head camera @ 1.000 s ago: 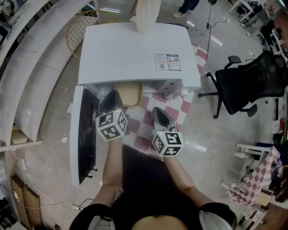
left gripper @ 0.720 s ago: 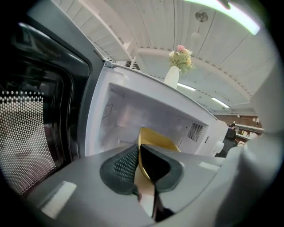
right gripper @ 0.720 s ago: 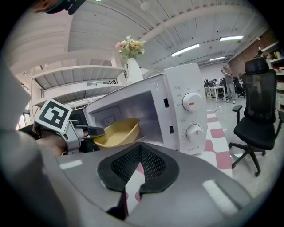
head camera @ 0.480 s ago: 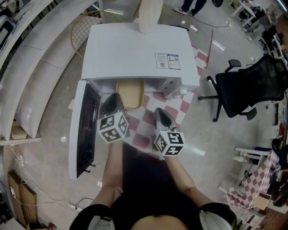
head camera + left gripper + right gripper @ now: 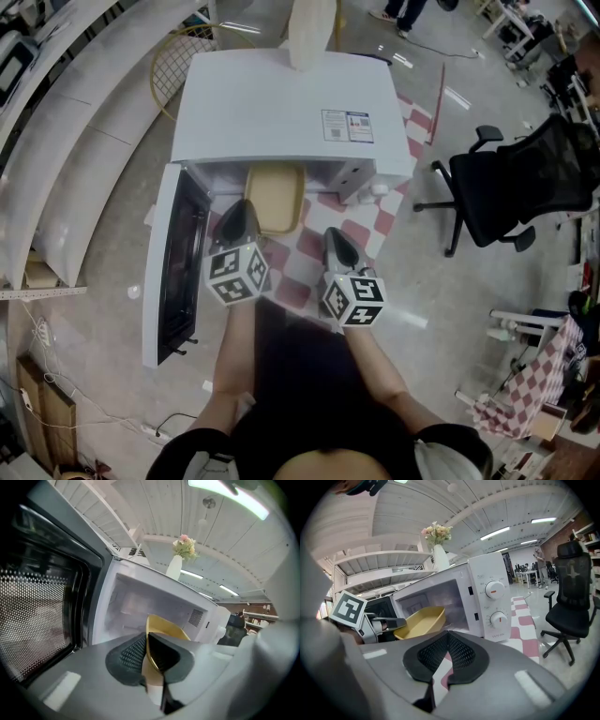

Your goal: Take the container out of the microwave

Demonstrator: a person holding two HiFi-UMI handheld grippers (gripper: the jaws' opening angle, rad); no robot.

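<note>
A white microwave point(image 5: 281, 103) stands with its door point(image 5: 173, 272) swung open to the left. A shallow yellow container point(image 5: 275, 195) sticks partly out of the cavity mouth. My left gripper point(image 5: 242, 210) is shut on the container's near left rim. In the left gripper view the jaws point(image 5: 147, 641) pinch the yellow wall point(image 5: 166, 627) edge-on, with the cavity point(image 5: 140, 602) behind. My right gripper point(image 5: 335, 246) hangs shut and empty over the checkered cloth, to the right of the container. In the right gripper view, past these jaws point(image 5: 447, 641), the container point(image 5: 423, 620) shows in the left gripper point(image 5: 391, 622).
A vase of flowers point(image 5: 312, 28) stands on top of the microwave. A red and white checkered cloth point(image 5: 361, 234) covers the surface under it. A black office chair point(image 5: 511, 178) stands to the right and a wire basket point(image 5: 178, 52) behind left. The dark door glass point(image 5: 42, 606) is close on my left.
The left gripper has drawn back toward me with the yellow container, which now sticks further out of the cavity. The right gripper has stayed where it was.
</note>
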